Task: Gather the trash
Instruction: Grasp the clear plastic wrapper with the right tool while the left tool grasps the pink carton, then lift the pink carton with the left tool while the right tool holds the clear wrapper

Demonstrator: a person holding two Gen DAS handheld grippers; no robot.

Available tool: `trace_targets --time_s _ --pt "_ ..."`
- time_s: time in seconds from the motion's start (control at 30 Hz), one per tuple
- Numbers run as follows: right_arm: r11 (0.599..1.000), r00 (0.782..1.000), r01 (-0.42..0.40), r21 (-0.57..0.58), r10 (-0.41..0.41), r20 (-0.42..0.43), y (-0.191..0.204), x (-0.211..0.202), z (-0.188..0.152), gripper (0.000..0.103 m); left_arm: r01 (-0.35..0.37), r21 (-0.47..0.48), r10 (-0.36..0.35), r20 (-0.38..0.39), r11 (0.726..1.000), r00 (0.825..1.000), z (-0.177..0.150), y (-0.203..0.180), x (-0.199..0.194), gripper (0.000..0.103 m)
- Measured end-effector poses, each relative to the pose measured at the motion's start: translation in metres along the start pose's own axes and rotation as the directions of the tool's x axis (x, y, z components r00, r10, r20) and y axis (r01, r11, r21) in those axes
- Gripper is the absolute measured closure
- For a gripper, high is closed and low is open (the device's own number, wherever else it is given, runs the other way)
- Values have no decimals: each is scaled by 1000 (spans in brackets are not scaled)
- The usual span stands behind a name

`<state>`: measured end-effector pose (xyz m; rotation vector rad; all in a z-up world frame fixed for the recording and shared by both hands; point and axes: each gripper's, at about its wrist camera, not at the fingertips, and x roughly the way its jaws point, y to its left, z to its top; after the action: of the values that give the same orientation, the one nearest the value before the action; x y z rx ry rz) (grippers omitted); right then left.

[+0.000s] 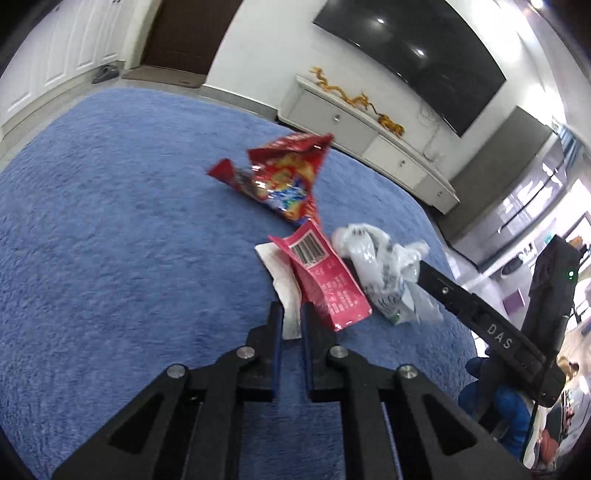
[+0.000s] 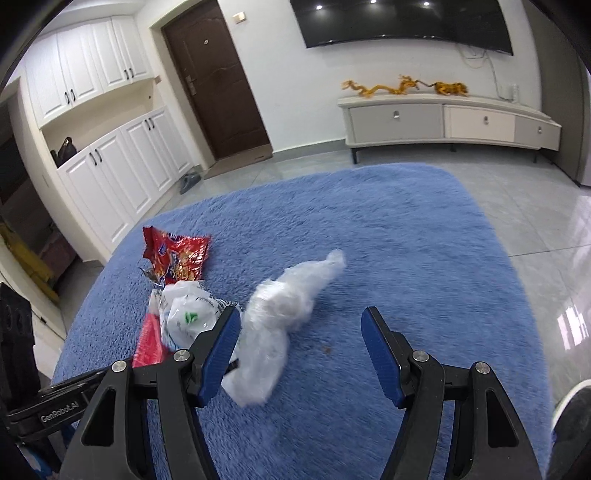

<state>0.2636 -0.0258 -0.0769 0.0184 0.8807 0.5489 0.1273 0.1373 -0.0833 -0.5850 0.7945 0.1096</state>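
Trash lies on a blue rug [image 1: 110, 221]. My left gripper [image 1: 291, 314] is nearly shut, its jaws pinching a white paper napkin [image 1: 284, 295] that lies under a pink barcode wrapper [image 1: 325, 284]. A red snack bag [image 1: 284, 177] lies beyond, a crumpled white plastic bag [image 1: 384, 269] to the right. My right gripper [image 2: 299, 328] is open over the rug; a clear crumpled plastic wrap [image 2: 280, 314] lies between its fingers near the left one. The red snack bag [image 2: 177, 254], white bag [image 2: 188, 314] and pink wrapper [image 2: 151, 343] lie left of it.
A white TV cabinet [image 2: 443, 122] with gold dragon ornaments stands at the far wall under a TV [image 2: 402, 22]. A brown door [image 2: 218, 81] and white cupboards [image 2: 110, 177] are at the left. Grey tiled floor [image 2: 535, 221] surrounds the rug. The right gripper's body [image 1: 480, 321] shows in the left view.
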Motion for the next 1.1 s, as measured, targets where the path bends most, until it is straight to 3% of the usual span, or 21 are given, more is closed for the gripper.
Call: trace_targets --time_s 0.07,0.2,0.4,0.43,0.47,0.5,0.53,1.0,1.07,1.1 --pt "1000 1000 -12 4 12 -6 1 4 2 38 -8 -11 8 10 1000 1000 0 5 -3 94" --pt "999 999 -22 24 23 -35 -1 10 1 52 -22 -15 23 28 1000 999 -3 9 -10 95" --pt "999 996 -18 -41 14 -88 13 22 0 54 -35 -21 36 41 999 999 -9 15 -24 96" --pt "998 996 -15 -54 10 -91 17 23 0 59 -39 -16 39 45 999 998 -12 16 -28 96" --pt "998 996 -18 -59 13 -93 18 24 -1 71 -39 -9 40 48 999 998 -14 16 -32 96" --pt "998 996 -24 -56 18 -92 18 24 -1 89 -39 -4 39 50 999 998 -15 14 -35 96" --pt "998 995 -34 -44 30 -91 16 22 -2 92 -38 3 38 53 999 998 -17 13 -39 96" --pt "999 999 -28 33 27 29 -14 -76 -51 94 -14 43 10 76 999 997 -49 -13 -77 96" --pt "998 999 -30 46 28 38 -20 -89 -56 94 11 9 -12 69 1000 998 -48 -10 -79 93" --pt "998 999 -31 54 29 41 -24 -93 -57 94 22 -6 -22 66 1000 998 -46 -9 -78 84"
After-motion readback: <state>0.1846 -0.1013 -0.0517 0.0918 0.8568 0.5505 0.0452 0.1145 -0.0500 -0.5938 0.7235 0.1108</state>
